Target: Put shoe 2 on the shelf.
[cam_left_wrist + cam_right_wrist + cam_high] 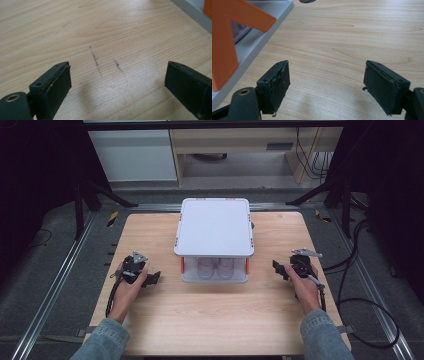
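Note:
A white storage box point(214, 226) with a flat lid and orange latches point(224, 45) stands in the middle of the wooden table point(210, 315). A pair of pale pink shoes point(216, 267) shows through its clear front. My left gripper point(154, 278) rests low by the box's left side, its jaws wide apart over bare wood point(117, 80). A corner of the box point(192, 15) lies at the upper right of the left gripper view. My right gripper point(277, 268) is low at the box's right side, open point(327, 82), with the box's base and latch just to its left.
Black stand legs point(107, 195) rise behind both far corners of the table. Cables point(360, 285) loop on the floor at the right, and a metal rail point(60, 280) runs along the left. A pale cabinet point(240, 150) stands at the back.

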The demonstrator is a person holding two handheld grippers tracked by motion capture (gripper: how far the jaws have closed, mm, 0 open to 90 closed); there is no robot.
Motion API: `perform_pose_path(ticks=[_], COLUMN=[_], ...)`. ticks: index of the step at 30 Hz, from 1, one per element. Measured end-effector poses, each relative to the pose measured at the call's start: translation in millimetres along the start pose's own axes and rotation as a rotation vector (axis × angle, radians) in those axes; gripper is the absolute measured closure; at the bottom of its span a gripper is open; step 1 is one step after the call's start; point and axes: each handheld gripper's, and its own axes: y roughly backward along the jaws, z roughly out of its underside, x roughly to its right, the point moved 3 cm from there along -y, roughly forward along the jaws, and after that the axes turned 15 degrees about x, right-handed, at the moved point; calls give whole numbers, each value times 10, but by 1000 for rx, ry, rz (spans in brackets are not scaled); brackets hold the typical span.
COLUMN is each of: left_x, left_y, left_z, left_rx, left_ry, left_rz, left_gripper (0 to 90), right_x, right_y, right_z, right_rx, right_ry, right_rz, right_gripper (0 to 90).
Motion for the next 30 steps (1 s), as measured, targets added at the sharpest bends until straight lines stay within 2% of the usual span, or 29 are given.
perform_pose_path(ticks=[7,10,17,19,21,22,26,30], left_x=[10,14,-2,-3,2,1,1,-3], left_y=[-48,-54,-41,-31,-20,-14,-10,-13], left_z=[31,40,101,111,120,127,131,132], left_rx=[-8,2,32,26,21,17,16,12], left_ry=[9,24,82,97,108,113,114,120], left_rz=[-6,-7,-7,-5,5,13,11,3], left_gripper=[59,57,53,50,50,42,35,21], right_x=[-17,-29,-43,-50,-62,-82,-104,-120], right_y=[-48,-60,-82,-78,-79,-76,-48,59], right_z=[64,82,126,128,145,165,179,221], right_rx=[-28,-38,-70,-73,-98,-123,-122,-122], right_ry=[54,56,73,85,96,120,114,106], right_rz=[34,37,53,61,62,62,71,85], right_gripper=[189,183,160,149,131,103,102,101])
